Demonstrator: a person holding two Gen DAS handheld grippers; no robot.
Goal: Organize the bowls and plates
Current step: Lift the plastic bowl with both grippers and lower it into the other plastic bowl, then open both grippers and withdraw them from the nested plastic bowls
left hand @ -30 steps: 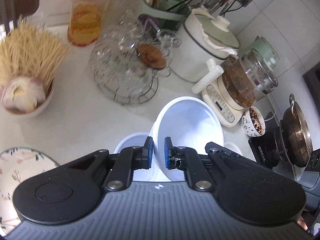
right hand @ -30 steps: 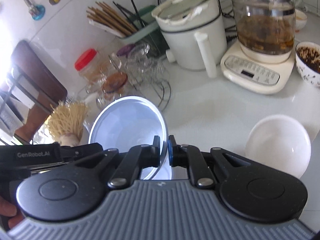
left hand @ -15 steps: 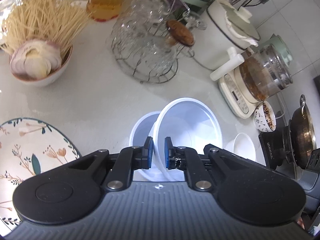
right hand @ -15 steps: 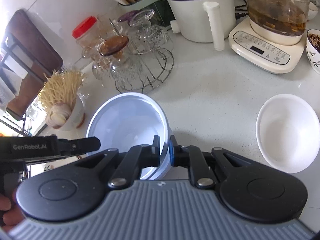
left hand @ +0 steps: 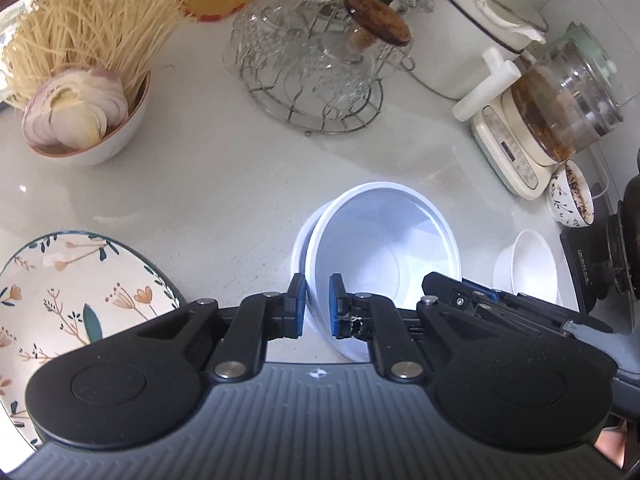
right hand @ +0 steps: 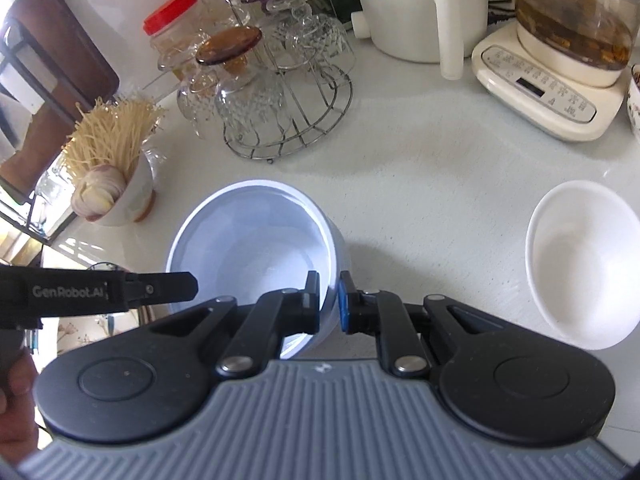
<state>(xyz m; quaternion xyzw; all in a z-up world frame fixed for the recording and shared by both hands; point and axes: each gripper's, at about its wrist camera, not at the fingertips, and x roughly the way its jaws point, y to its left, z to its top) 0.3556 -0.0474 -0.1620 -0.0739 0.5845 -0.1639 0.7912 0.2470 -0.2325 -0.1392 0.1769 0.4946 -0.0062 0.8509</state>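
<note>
A large white bowl (left hand: pixel 384 248) (right hand: pixel 256 240) hangs tilted just over the counter, held by its rim from two sides. My left gripper (left hand: pixel 317 306) is shut on the near-left rim, its blue pads pressing the wall. My right gripper (right hand: pixel 329 302) is shut on the opposite rim. Each gripper also shows in the other's view: the right gripper (left hand: pixel 480 296) and the left gripper (right hand: pixel 160 286). A second white bowl (left hand: pixel 297 240) sits under the held one, only its left rim showing. A smaller white bowl (left hand: pixel 524 268) (right hand: pixel 580 260) stands alone to the right. A floral plate (left hand: pixel 60 292) lies to the left.
Behind stand a wire rack of upturned glasses (left hand: pixel 312 60) (right hand: pixel 272 92), a bowl of noodles and sliced onion (left hand: pixel 80 120) (right hand: pixel 116 192), a white pot (left hand: pixel 472 40), a glass kettle on its base (left hand: pixel 560 112) (right hand: pixel 560 60) and a patterned cup (left hand: pixel 572 200). A dark pan (left hand: pixel 624 264) is at the far right.
Both grippers have sunk toward the counter with the white bowl and tipped further down. The held bowl now sits closer over the lower bowl. The floral plate has come into view.
</note>
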